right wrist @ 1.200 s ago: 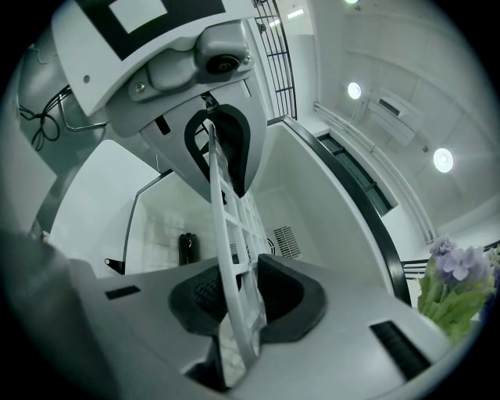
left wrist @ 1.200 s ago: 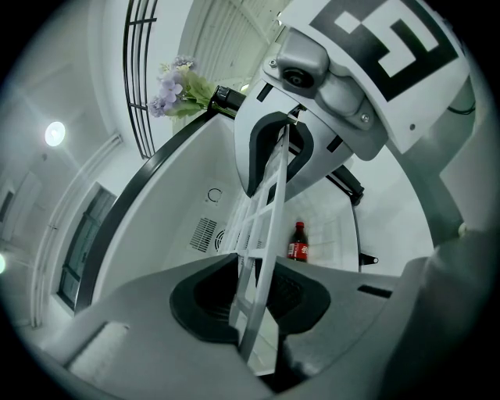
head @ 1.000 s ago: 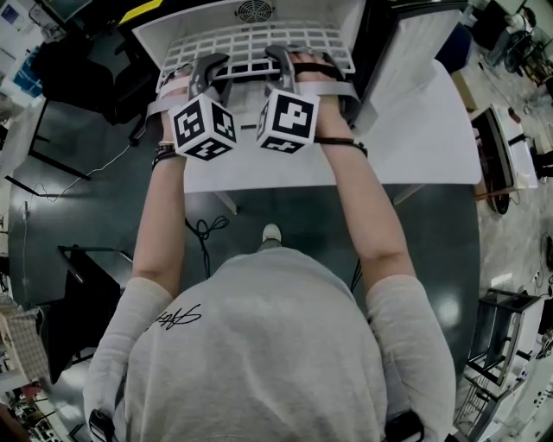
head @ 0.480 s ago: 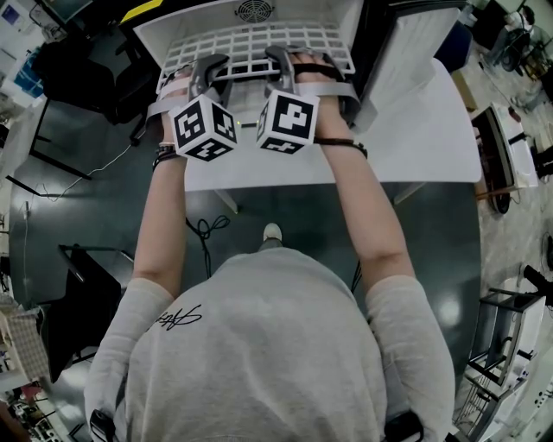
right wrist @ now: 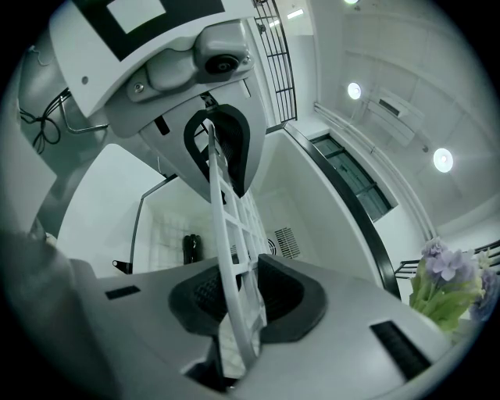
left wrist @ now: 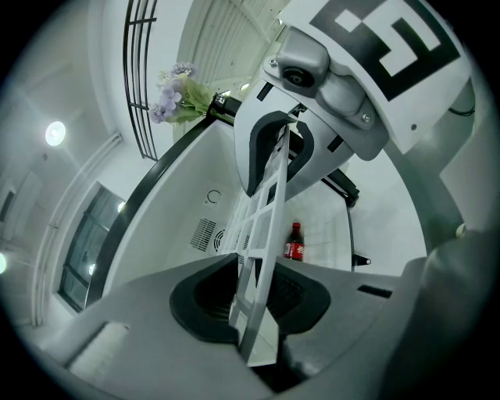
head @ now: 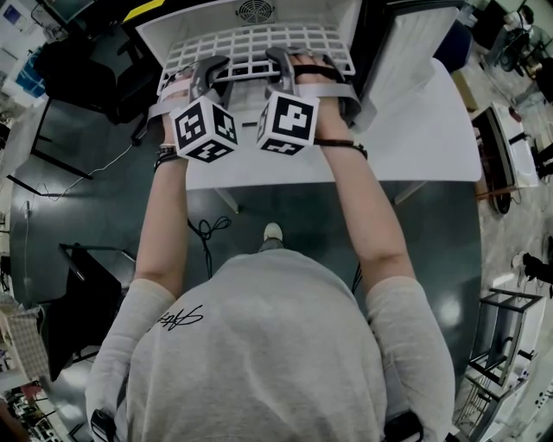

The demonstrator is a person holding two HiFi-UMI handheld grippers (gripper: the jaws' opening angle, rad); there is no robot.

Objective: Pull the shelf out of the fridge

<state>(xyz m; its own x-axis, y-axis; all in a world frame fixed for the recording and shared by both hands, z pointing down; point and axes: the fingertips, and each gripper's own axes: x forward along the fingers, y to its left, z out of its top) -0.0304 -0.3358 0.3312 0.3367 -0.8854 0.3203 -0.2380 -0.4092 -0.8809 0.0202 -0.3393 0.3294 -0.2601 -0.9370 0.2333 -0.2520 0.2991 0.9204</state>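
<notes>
while clenched on the front edge of the grid shelf, seated inside the fridge: left hand-held gripper and right hand-held gripper. likely failure: uneven pulling, skewing the shelf until jammed.

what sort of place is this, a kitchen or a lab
Likely a lab or workshop, not a home kitchen: the small fridge sits on a white table, a cable trails on the dark floor, and metal racks stand around.

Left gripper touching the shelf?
Touching. The left gripper view shows the left gripper with its jaws closed on the front edge of the shelf, which runs straight between them.
</notes>
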